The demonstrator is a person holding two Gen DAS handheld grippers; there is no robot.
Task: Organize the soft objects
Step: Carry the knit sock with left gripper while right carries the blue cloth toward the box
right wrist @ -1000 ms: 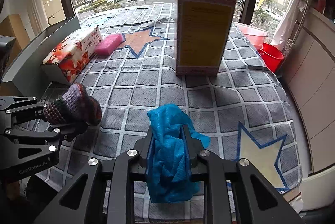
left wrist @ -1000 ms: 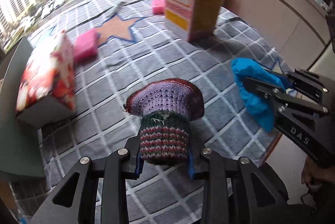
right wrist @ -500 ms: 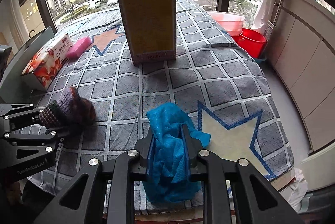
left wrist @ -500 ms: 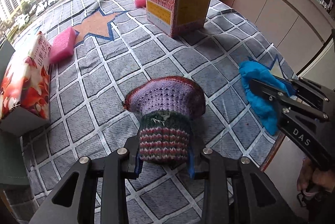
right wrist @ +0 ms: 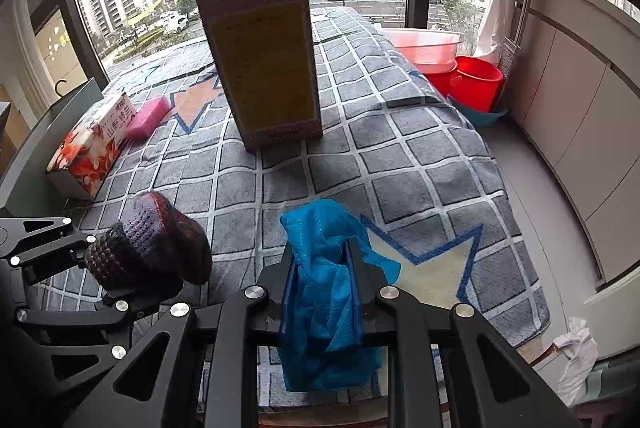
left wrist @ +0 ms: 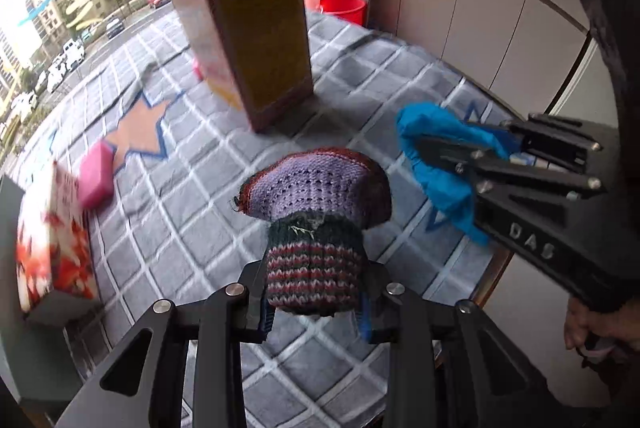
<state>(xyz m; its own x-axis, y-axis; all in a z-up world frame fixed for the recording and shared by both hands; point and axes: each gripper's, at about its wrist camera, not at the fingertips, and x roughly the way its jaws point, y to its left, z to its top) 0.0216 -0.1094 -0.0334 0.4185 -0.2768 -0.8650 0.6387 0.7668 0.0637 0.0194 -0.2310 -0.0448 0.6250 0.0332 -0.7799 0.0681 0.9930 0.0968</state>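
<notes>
My left gripper (left wrist: pixel 316 304) is shut on a knitted purple and maroon striped sock (left wrist: pixel 316 200), held above the front of the grey checked cloth (left wrist: pixel 180 188). The sock also shows at the left of the right wrist view (right wrist: pixel 156 244). My right gripper (right wrist: pixel 322 292) is shut on a crumpled blue cloth (right wrist: pixel 324 268), held above the cloth-covered table near its front edge. The blue cloth and right gripper show at the right of the left wrist view (left wrist: pixel 436 152).
A tall pink and yellow box (right wrist: pixel 264 60) stands upright mid-table. A red floral tissue box (right wrist: pixel 92 148) and a pink sponge (right wrist: pixel 148 112) lie at the left. Red buckets and a pink basin (right wrist: pixel 460 68) sit on the floor at the far right, by cabinets.
Both grippers have lifted and swung toward the right while holding their items. The tall box now stands more directly ahead of the left gripper. The grips are unchanged.
</notes>
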